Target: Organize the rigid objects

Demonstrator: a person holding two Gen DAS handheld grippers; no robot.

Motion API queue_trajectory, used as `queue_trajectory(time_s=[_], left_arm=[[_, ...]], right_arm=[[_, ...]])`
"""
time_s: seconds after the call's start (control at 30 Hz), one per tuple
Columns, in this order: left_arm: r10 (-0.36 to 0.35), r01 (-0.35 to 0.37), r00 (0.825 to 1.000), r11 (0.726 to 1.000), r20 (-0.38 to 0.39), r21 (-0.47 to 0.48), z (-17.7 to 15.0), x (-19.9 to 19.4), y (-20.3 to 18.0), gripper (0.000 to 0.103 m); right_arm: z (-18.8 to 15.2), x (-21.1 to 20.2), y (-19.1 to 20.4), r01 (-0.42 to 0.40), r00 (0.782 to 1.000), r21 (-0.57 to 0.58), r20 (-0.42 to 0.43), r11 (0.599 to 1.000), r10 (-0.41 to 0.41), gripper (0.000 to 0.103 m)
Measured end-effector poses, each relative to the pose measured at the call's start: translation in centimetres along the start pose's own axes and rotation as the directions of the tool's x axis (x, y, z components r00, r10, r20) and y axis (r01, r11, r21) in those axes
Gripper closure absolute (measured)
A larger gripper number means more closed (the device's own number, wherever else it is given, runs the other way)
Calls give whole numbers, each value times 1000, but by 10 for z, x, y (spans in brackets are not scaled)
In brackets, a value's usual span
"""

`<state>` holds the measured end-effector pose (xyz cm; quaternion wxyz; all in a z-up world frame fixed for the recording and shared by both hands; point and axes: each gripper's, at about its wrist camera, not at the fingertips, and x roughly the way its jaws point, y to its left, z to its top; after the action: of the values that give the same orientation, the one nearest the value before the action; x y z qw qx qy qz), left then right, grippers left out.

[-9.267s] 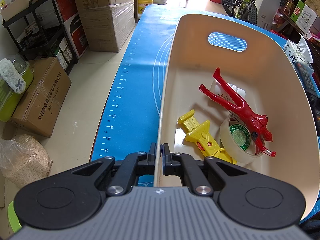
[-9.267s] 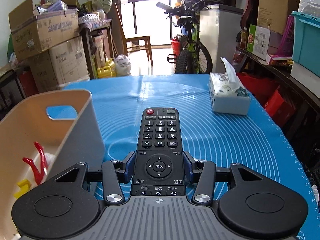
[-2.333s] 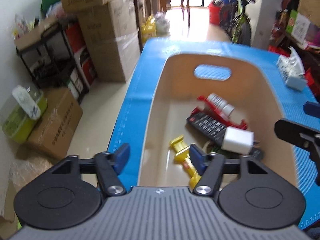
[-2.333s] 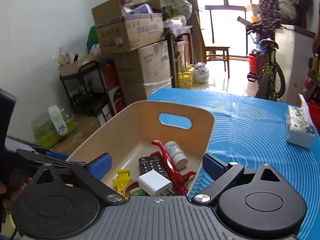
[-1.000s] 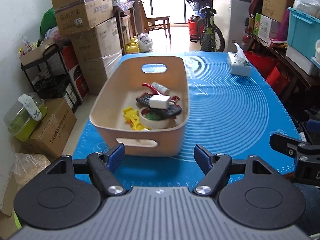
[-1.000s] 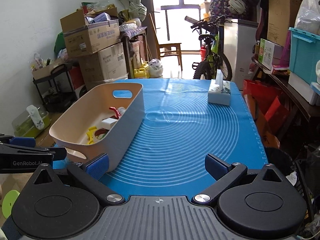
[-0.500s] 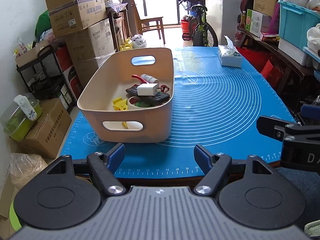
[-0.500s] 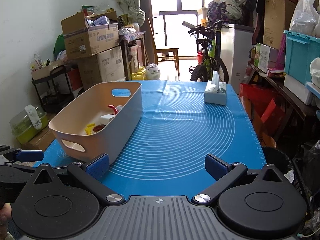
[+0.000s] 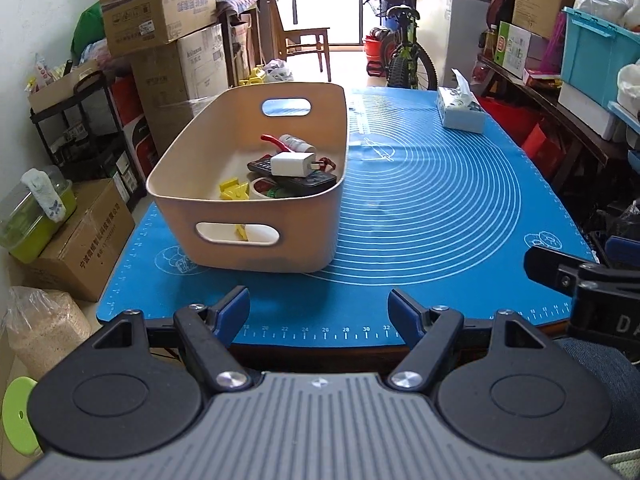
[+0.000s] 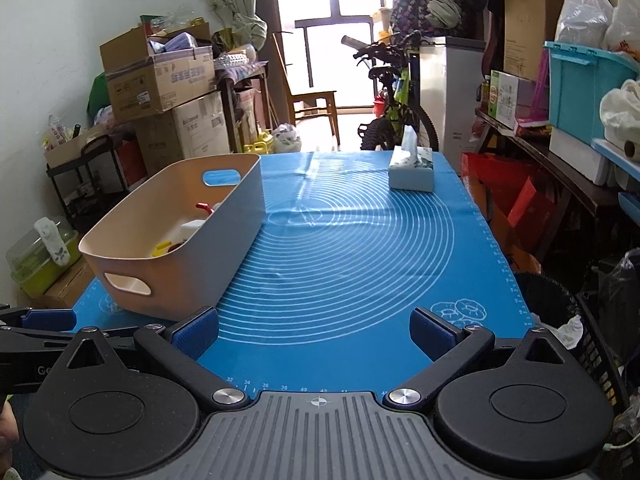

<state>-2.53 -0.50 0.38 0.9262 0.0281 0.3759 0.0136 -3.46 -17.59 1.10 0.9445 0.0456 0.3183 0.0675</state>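
Observation:
A beige bin (image 9: 256, 236) (image 10: 224, 256) stands on the left side of the blue mat (image 9: 432, 208) (image 10: 352, 256). Inside it lie a white charger (image 9: 292, 163), a black remote (image 9: 308, 179), a red clamp (image 9: 274, 141), a small white bottle (image 9: 297, 142), a yellow tool (image 9: 234, 191) and a tape roll (image 9: 264, 190). My left gripper (image 9: 319, 312) hangs open and empty over the table's near edge, well short of the bin. To its right, my right gripper (image 10: 314, 330) is likewise open and empty over the near mat.
A tissue box (image 9: 460, 110) (image 10: 412, 172) sits at the far right of the mat. Stacked cardboard boxes (image 9: 160, 12) and a black shelf (image 9: 80, 120) line the left wall. A bicycle (image 9: 400, 52) stands beyond the table. Shelves with a teal crate (image 10: 584, 84) run along the right.
Both grippers have drawn back from the bin toward the table's near edge and sunk a little. They stay open and empty. The bin and its contents have not moved.

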Motion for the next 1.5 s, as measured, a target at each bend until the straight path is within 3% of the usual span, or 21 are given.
queue_trajectory(time_s=[1.5], left_arm=[[-17,17,1000,999,-3,32,-2,3,-9,27]], right_arm=[[-5,5,2,22,999,-11,-29,1000,-22,3]])
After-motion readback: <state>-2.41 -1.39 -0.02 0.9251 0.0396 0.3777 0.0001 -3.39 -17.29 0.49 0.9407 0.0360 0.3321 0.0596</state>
